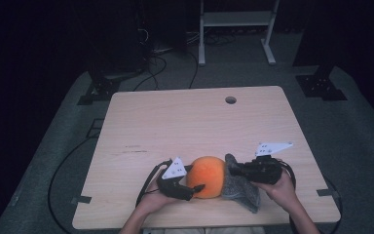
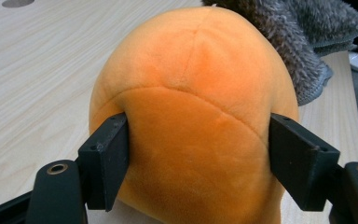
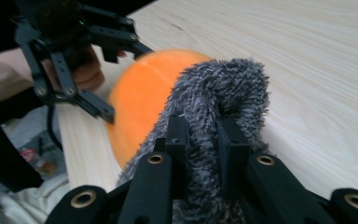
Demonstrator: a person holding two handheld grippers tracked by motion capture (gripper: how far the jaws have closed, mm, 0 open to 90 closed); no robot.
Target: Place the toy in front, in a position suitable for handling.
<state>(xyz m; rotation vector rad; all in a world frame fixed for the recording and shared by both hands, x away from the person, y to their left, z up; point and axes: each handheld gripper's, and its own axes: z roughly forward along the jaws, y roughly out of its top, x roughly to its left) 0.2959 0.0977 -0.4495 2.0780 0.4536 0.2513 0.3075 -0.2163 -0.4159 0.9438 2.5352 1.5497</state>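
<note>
Left gripper (image 1: 195, 187) level, jaws clamping orange plush (image 1: 207, 176) from its left, right gripper (image 1: 233, 169) level, pinching grey cloth (image 1: 241, 187), both hands low over table (image 1: 175, 122)

Dim, dark-edged high view; gripper views brighter, orange plush slightly blurred

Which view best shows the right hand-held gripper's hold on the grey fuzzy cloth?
The right gripper view: the right hand-held gripper pinches a fold of the grey fuzzy cloth between its black jaws. The high view shows the cloth beside the round orange plush toy; the left gripper view catches its edge.
</note>
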